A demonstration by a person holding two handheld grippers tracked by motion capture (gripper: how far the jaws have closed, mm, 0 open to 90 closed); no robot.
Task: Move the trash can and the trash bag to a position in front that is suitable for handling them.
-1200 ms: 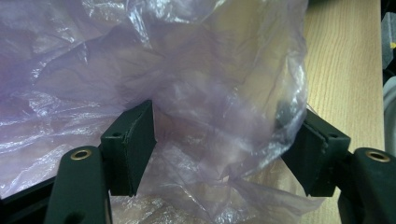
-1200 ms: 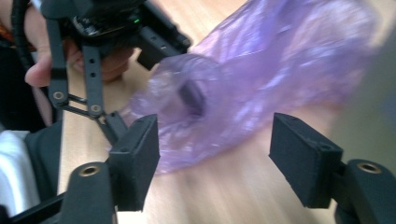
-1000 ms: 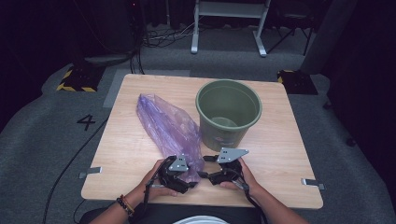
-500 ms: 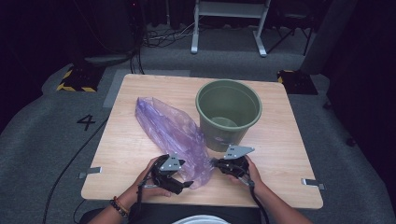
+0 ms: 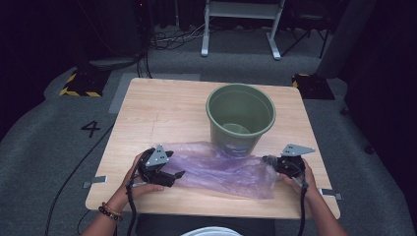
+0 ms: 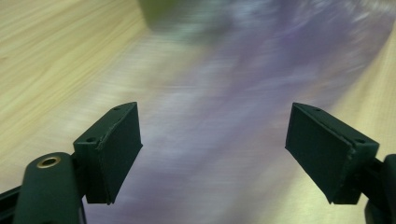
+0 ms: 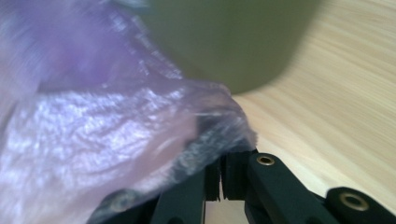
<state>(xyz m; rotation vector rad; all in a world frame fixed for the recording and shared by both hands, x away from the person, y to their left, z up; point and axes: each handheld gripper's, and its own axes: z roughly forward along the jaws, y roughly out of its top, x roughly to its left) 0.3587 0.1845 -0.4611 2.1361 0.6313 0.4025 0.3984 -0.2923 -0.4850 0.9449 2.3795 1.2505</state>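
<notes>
A crumpled, see-through purple plastic bag (image 5: 221,169) lies stretched across the front of the wooden table (image 5: 162,108), just in front of a green bucket (image 5: 241,118). My right gripper (image 5: 268,160) is at the bag's right end, shut on a bunch of the film. The right gripper view shows the bag (image 7: 93,126) pinched in my right gripper (image 7: 222,179), with the bucket (image 7: 233,42) behind it. My left gripper (image 5: 176,176) is at the bag's left end. Its jaws have just been opening and stand wide. In the left gripper view the blurred bag (image 6: 224,93) lies ahead of my left gripper (image 6: 212,149), untouched by the pads.
The bucket stands upright in the right middle of the table, and its inside looks bare. Bare wood spreads to its left and behind it. Metal brackets (image 5: 96,182) stick out at the table's front corners. A cable trails across the grey floor on the left.
My right gripper has shut on the bag's end and pulled it right, swinging the bag from a diagonal to lie across the table's front. My left gripper has drawn a little left.
</notes>
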